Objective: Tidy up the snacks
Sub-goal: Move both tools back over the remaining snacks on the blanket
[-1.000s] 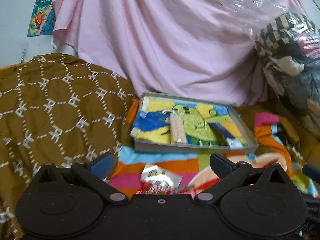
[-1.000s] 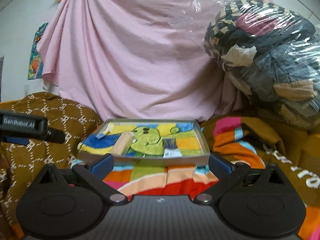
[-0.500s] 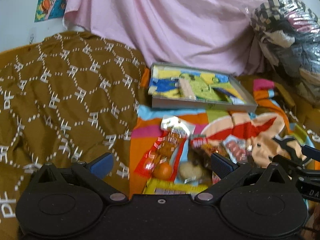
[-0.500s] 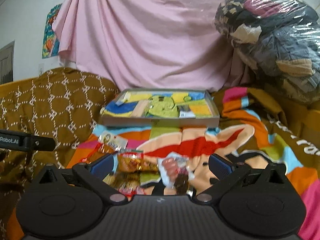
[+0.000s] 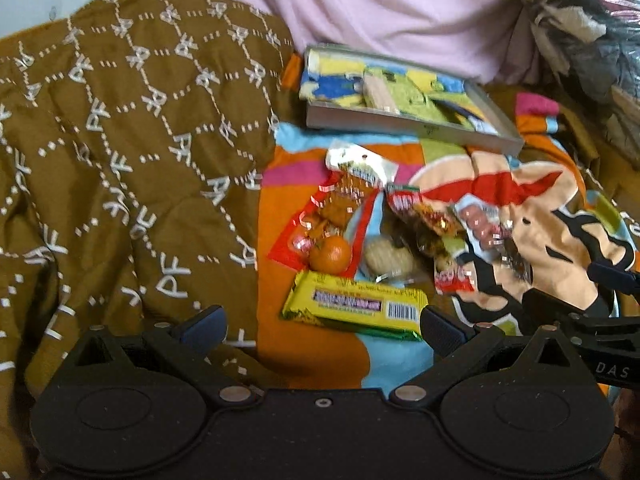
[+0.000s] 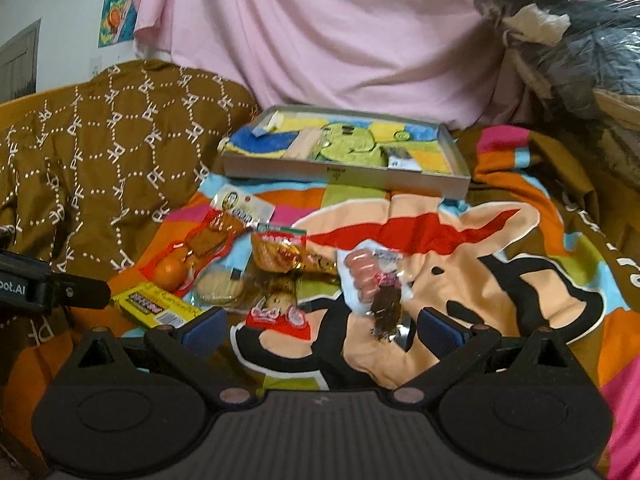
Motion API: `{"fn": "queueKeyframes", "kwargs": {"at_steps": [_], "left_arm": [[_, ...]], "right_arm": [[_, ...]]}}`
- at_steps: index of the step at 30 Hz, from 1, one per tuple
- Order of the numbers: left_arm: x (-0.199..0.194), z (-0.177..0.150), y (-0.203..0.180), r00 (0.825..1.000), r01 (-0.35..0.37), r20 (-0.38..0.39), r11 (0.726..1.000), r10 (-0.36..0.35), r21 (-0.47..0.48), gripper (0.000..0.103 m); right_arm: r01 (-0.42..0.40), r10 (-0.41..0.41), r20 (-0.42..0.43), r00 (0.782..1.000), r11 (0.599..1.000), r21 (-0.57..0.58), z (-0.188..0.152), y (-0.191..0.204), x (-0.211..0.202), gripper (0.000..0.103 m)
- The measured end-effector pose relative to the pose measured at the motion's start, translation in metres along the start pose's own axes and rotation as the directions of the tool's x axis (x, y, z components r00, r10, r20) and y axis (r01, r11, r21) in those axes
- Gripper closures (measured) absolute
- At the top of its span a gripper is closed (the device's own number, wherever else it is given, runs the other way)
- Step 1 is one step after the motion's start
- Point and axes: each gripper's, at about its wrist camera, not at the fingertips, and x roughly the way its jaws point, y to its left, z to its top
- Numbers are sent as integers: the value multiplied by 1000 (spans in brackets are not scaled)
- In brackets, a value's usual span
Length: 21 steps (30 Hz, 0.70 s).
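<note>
Left gripper (image 5: 322, 326): jaws spread wide, nothing between them. It hangs low over the bedding with the yellow bar (image 5: 354, 311) lying crosswise just ahead, at 12 o'clock in the left wrist view. That alignment suggests the bar is the first candidate for pickup.

Right gripper (image 6: 320, 326): likewise spread and empty. The sausage packet (image 6: 370, 280) lies just ahead at 12 to 1 o'clock, its lower end reaching down between the fingertips, not yet pinched.

Snacks lie in one loose heap on the cartoon blanket (image 6: 500, 280). Beyond the bar sit an orange (image 5: 331, 254) at 12 o'clock and a pale biscuit pack (image 5: 388, 258) at 1 o'clock; the red-edged packet (image 5: 340, 208) lies under the orange. Wrappers overlap, so lifting one may drag a neighbour; the glossy film looks slippery.

Farther on, at 12 o'clock in both views, the grey tray (image 6: 344, 174) rests on the blanket, well apart from the heap. It holds a tan stick-shaped item (image 6: 302, 146) and a small dark packet, and is the likely destination.

Obstructions: brown quilt (image 5: 120, 140) bulks at 9 to 10 o'clock; a bagged bundle (image 6: 568, 32) crowds 2 o'clock; pink sheet (image 6: 320, 32) behind. The path to the tray looks clear.
</note>
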Motion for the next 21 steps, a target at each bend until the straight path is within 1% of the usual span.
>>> {"fn": "queueKeyframes", "kwargs": {"at_steps": [4, 6, 8, 11, 14, 16, 18, 21], "left_arm": [[13, 2, 1, 998, 14, -53, 1000, -15, -15, 1], [18, 2, 0, 997, 32, -74, 999, -33, -25, 1], [24, 4, 2, 993, 62, -94, 997, -67, -53, 1], [32, 7, 6, 987, 104, -106, 986, -119, -133, 1], [40, 10, 6, 983, 130, -101, 973, -152, -191, 1], [47, 11, 3, 978, 152, -108, 968, -176, -200, 2], [52, 11, 1, 969, 184, -122, 960, -213, -212, 3], [56, 10, 1, 966, 199, -120, 952, -231, -232, 4]], "right_arm": [[-15, 15, -43, 999, 1000, 2, 1, 0, 9, 0], [-24, 25, -64, 998, 1000, 8, 1, -1, 13, 0], [-40, 42, -84, 996, 999, 25, 1, -4, 17, 0], [-44, 50, -108, 993, 997, 61, 2, -9, 23, 0], [-53, 64, -114, 991, 994, 98, 3, -15, 27, 0], [-65, 78, -112, 991, 992, 112, 4, -18, 30, 0], [-89, 102, -108, 989, 989, 117, 6, -20, 33, 0], [-124, 134, -98, 986, 987, 106, 10, -21, 38, 1]]}}
